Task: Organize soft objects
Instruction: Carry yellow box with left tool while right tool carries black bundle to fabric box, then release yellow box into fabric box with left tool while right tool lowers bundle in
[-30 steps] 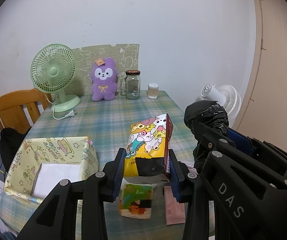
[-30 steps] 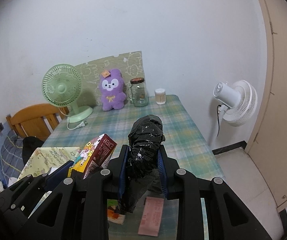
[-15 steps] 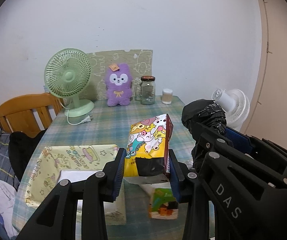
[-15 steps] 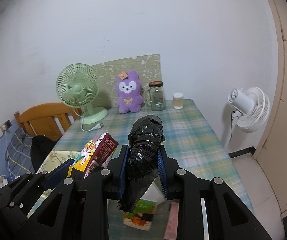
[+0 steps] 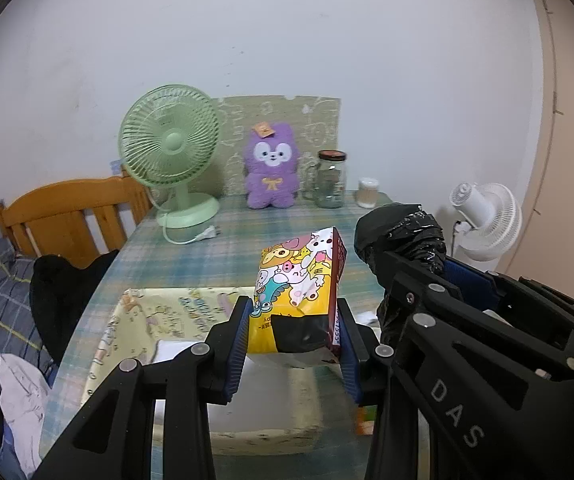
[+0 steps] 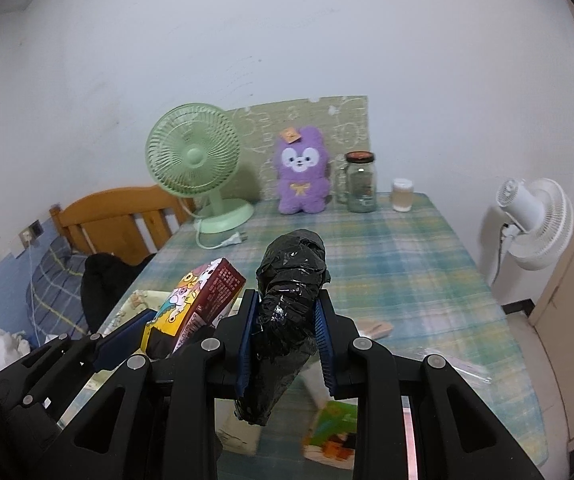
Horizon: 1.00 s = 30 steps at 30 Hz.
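My left gripper (image 5: 293, 344) is shut on a yellow cartoon-printed snack pack (image 5: 299, 284) and holds it above a yellow patterned fabric box (image 5: 159, 316) on the table. The pack also shows in the right wrist view (image 6: 195, 304). My right gripper (image 6: 287, 340) is shut on a roll of black plastic bags (image 6: 291, 300), held above the table just right of the left gripper; the roll shows in the left wrist view (image 5: 403, 236). A purple plush toy (image 5: 272, 172) sits at the table's far edge.
A green desk fan (image 5: 171, 152), a glass jar (image 5: 330, 180) and a small cup (image 5: 367, 198) stand at the back. A small colourful packet (image 6: 333, 432) and a pink packet (image 6: 375, 326) lie on the plaid tablecloth. A wooden chair (image 5: 67, 216) stands left, a white fan (image 5: 487, 224) right.
Both grippers have moved left with their loads. The fabric box has come under the left gripper, and the loose packets on the table have shifted to the right in view.
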Available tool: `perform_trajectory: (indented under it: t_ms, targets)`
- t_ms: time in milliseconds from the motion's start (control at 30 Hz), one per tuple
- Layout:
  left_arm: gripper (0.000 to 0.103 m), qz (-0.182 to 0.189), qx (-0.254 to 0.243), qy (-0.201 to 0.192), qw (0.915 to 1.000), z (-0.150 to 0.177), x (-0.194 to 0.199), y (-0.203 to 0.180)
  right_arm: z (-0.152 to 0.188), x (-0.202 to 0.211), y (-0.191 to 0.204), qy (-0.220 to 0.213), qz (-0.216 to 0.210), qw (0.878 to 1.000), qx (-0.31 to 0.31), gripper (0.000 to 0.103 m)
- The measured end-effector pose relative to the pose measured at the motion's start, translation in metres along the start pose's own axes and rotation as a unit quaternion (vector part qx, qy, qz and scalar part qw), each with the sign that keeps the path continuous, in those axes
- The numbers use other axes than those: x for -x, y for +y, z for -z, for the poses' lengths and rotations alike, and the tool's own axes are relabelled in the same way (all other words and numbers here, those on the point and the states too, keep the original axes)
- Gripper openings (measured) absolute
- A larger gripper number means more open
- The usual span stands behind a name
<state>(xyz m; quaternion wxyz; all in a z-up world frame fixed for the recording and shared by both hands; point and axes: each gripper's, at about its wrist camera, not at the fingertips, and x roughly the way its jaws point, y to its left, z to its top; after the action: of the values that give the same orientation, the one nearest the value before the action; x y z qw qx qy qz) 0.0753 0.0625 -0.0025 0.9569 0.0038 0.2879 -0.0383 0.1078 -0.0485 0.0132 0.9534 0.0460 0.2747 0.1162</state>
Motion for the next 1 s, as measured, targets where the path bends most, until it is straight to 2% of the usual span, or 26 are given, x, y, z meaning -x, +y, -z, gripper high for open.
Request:
perform_trajectory:
  t_ms: [200, 433, 667, 733, 800, 867, 1000]
  targets:
    - [0.041, -0.02, 0.009, 0.011, 0.9997, 0.005, -0.011, 0.024, 0.004, -0.019, 0.02, 0.016, -0.017, 1.0, 0.016, 0.031]
    - [0.041, -0.026, 0.002, 0.03, 0.9992, 0.009, -0.024, 0.046, 0.008, -0.043, 0.038, 0.038, -0.032, 0.998, 0.026, 0.031]
    - [0.047, -0.035, 0.015, 0.052, 0.9979, 0.018, -0.041, 0.066, 0.016, -0.065, 0.053, 0.062, -0.038, 0.997, 0.036, 0.031]
    - [0.053, -0.037, 0.018, 0.057, 0.9975, 0.022, -0.045, 0.071, 0.019, -0.072, 0.057, 0.069, -0.04, 0.996, 0.04, 0.031]
    - [0.067, -0.04, 0.024, 0.064, 0.9969, 0.026, -0.049, 0.077, 0.022, -0.079, 0.061, 0.077, -0.044, 0.995, 0.043, 0.031]
    - [0.076, -0.043, 0.029, 0.069, 0.9963, 0.028, -0.052, 0.082, 0.024, -0.084, 0.065, 0.083, -0.048, 0.994, 0.046, 0.031]
    - [0.079, -0.042, 0.035, 0.082, 0.9951, 0.033, -0.056, 0.089, 0.028, -0.093, 0.071, 0.092, -0.057, 0.993, 0.052, 0.031]
